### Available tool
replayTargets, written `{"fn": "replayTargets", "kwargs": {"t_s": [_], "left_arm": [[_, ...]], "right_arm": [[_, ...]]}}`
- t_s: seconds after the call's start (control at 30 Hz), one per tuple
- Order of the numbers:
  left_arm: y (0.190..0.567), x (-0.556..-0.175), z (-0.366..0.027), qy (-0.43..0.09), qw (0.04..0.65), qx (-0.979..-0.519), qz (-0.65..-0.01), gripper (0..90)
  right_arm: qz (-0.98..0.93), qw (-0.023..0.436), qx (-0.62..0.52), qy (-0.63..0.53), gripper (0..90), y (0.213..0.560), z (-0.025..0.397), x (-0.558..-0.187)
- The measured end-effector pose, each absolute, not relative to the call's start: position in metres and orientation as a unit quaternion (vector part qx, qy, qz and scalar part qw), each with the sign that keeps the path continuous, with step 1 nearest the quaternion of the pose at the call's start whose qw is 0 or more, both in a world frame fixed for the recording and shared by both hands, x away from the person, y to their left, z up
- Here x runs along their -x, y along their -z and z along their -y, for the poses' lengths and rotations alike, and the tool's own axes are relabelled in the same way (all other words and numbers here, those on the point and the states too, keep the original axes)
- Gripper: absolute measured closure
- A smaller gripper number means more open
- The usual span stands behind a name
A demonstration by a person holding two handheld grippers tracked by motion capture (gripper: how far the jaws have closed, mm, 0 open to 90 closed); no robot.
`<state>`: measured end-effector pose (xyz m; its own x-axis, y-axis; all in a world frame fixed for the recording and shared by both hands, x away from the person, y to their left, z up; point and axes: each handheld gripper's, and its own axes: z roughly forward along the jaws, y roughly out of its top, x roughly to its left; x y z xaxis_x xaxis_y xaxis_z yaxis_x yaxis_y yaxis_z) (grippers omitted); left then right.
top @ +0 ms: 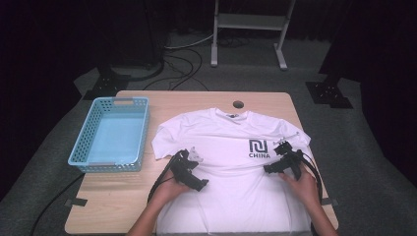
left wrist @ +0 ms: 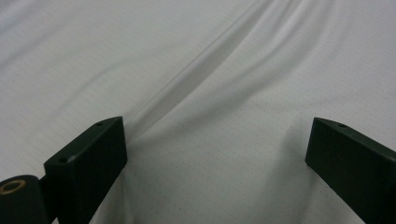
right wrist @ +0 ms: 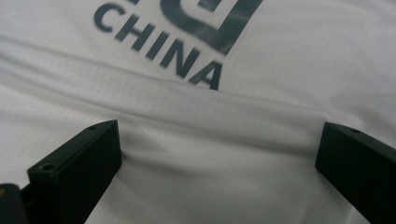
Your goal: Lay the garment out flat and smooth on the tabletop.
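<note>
A white T-shirt lies spread flat on the wooden table, collar at the far side, with a dark logo and the word CHINA on its chest. My left gripper sits low over the shirt's left midsection, open, its jaws wide apart over a diagonal crease in the cloth; the left gripper holds nothing. My right gripper is low over the shirt just below the CHINA print, open, and the right gripper has bare cloth with a soft fold between its jaws.
A light blue plastic basket stands on the table's left side, beside the shirt's sleeve. A round cable hole is at the far edge. Beyond the table are cables on the floor and a metal stand.
</note>
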<state>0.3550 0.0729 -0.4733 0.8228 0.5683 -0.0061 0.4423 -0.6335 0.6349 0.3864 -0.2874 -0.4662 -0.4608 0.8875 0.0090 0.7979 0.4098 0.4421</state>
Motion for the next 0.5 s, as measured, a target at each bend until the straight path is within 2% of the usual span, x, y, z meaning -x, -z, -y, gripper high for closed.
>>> {"fn": "replayTargets", "kwargs": {"t_s": [0.3,0.5], "left_arm": [[0.473,-0.396,-0.066,-0.103,0.312,-0.899,-0.288,3.2],[0.474,-0.403,-0.066,-0.107,0.319,-0.897,-0.287,3.1]], "right_arm": [[-0.829,0.108,-0.517,-0.182,0.0,0.464,0.285,-0.435],[-0.823,0.118,-0.520,-0.195,0.0,0.466,0.286,-0.440]]}}
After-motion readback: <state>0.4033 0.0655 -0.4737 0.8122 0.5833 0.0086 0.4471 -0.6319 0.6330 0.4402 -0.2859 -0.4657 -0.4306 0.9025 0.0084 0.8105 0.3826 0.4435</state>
